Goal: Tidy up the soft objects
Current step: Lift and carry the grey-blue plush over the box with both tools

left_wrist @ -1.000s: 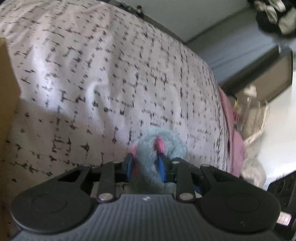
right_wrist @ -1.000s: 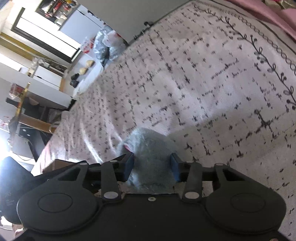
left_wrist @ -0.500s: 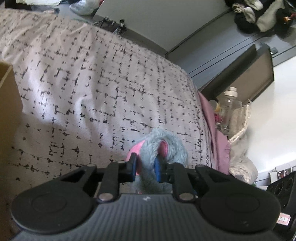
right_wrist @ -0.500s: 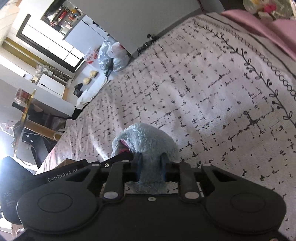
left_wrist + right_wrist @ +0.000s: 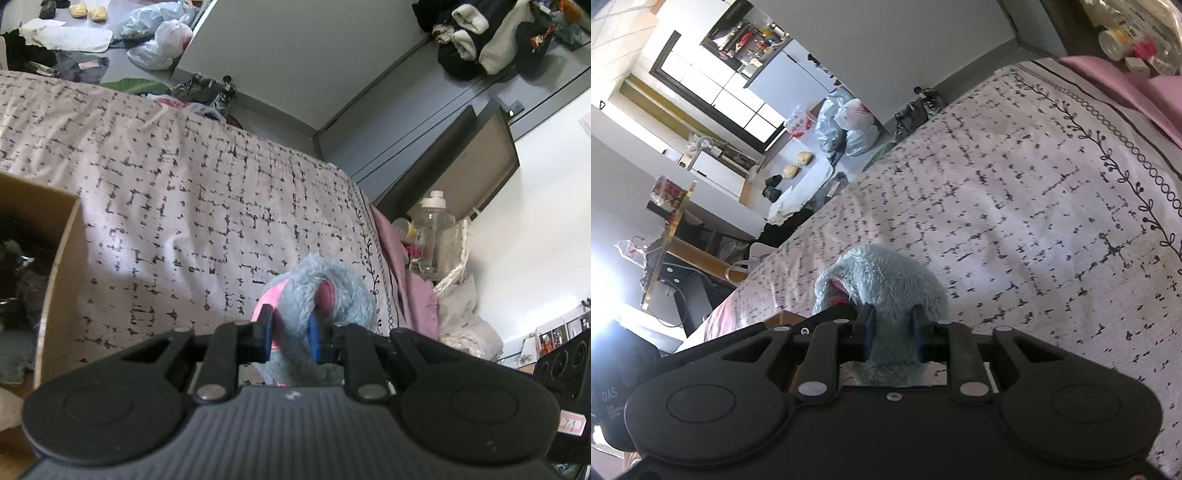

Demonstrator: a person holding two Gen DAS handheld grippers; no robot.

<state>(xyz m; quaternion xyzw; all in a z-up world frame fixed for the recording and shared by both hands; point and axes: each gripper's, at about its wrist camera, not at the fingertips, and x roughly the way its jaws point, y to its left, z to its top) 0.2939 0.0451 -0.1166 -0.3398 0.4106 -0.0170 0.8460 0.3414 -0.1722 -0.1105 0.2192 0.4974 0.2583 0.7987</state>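
Note:
A fluffy grey-blue plush toy [image 5: 334,291] with pink parts is held above the bed. My left gripper [image 5: 290,334] is shut on one end of it, its blue pads pinching the fur. The same plush [image 5: 886,284] shows in the right wrist view, where my right gripper [image 5: 892,330] is shut on its other end. An open cardboard box [image 5: 55,266] stands on the bed at the left of the left wrist view, with dark soft items inside. Its corner [image 5: 783,317] shows just left of the plush in the right wrist view.
The bed has a pale cover with black marks [image 5: 207,206]. A pink sheet edge [image 5: 402,273], a clear bottle [image 5: 434,236] and a white basket [image 5: 458,258] lie to its right. Plastic bags [image 5: 849,125] and shoes lie on the floor beyond the bed.
Both grippers closed on the plush and lifted it off the bed cover. The views pulled back and up, bringing the cardboard box and the room into view.

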